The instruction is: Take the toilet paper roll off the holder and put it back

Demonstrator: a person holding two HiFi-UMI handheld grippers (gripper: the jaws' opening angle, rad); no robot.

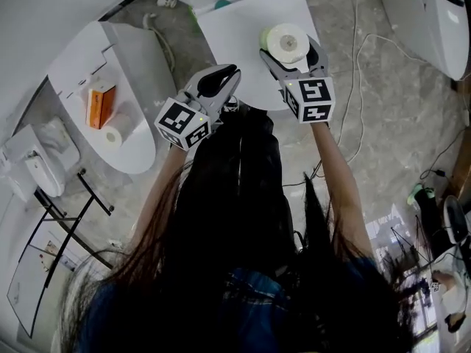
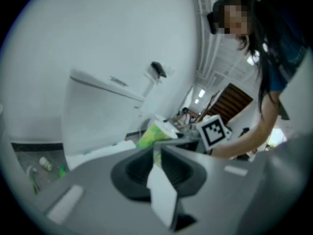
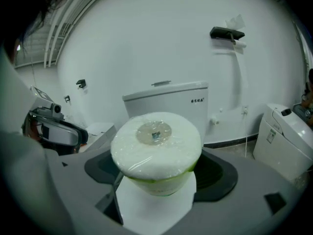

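The toilet paper roll is white, wrapped in clear plastic with a green band at its base. My right gripper is shut on it and holds it on end over the white toilet lid. In the right gripper view the roll fills the space between the jaws and hides the fingertips. A black wall bracket sits high on the white wall behind the toilet tank. My left gripper hangs shut and holds nothing, just left of the roll, by the lid's front edge.
A second toilet at the left carries an orange box and a small roll. Another toilet stands to the right. Cables run over the stone floor. A black rack stands at lower left.
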